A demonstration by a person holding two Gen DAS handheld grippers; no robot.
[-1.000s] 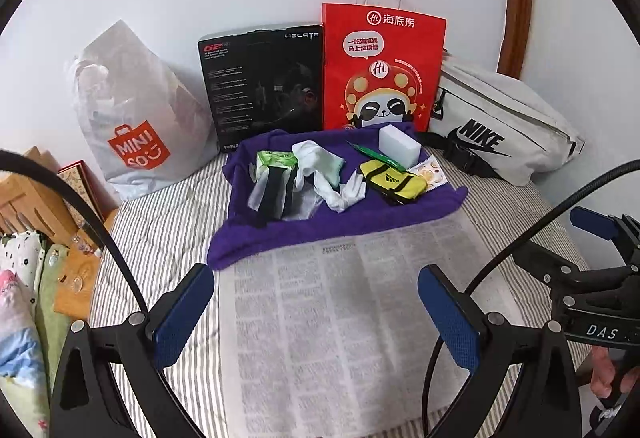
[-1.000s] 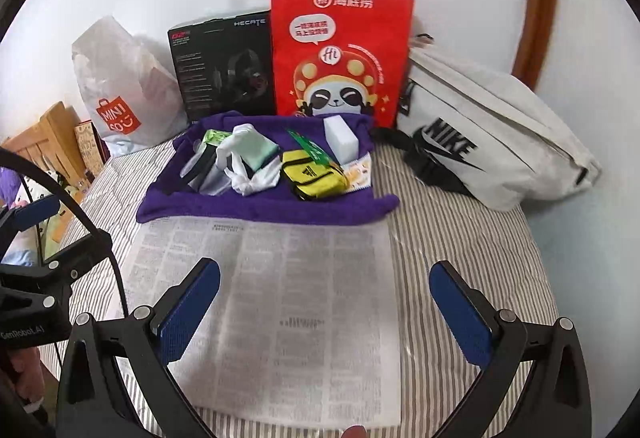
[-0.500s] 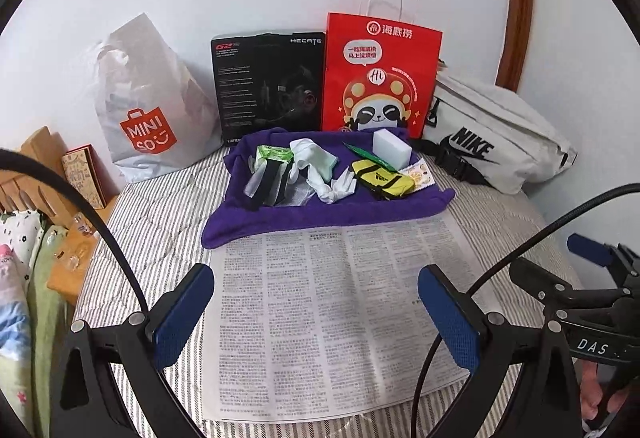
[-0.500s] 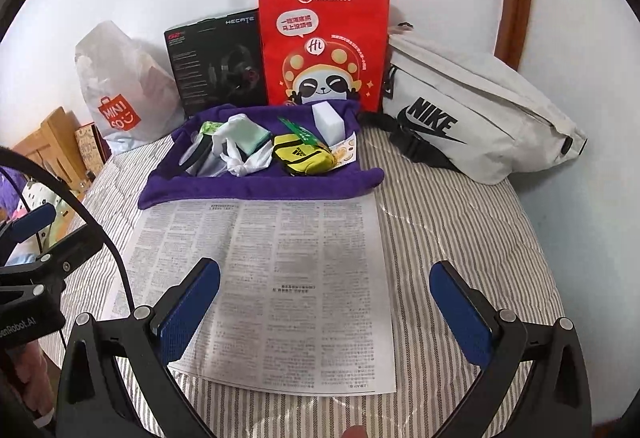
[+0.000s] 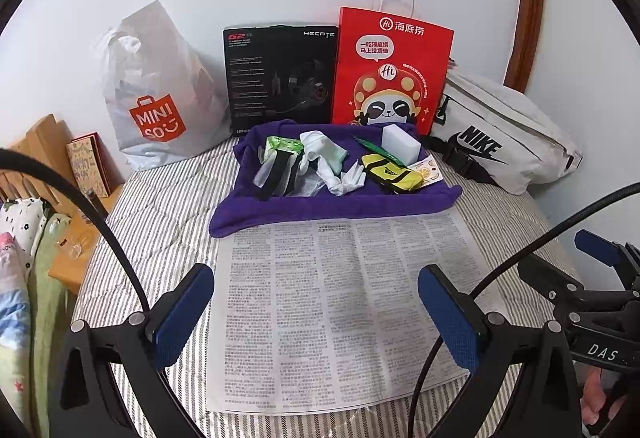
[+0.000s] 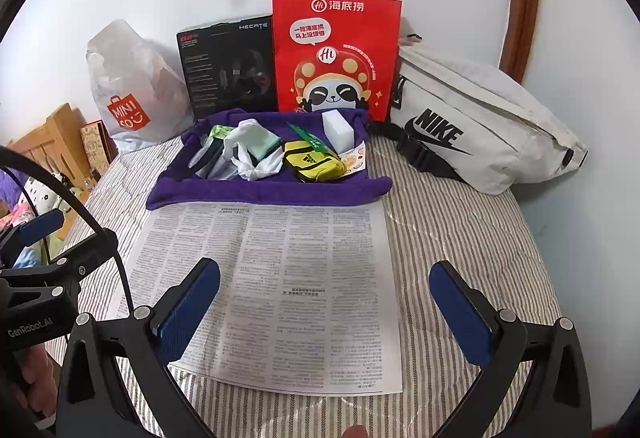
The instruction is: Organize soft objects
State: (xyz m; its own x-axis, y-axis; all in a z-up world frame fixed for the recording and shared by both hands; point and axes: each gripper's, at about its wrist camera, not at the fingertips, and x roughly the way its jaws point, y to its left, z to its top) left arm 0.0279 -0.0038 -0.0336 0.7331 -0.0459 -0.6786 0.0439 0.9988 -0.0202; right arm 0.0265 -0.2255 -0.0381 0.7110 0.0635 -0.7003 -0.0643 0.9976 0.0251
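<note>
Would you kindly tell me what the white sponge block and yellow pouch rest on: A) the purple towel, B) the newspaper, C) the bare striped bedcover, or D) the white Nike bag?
A: the white sponge block and yellow pouch lie on the purple towel, beyond the newspaper.
</note>
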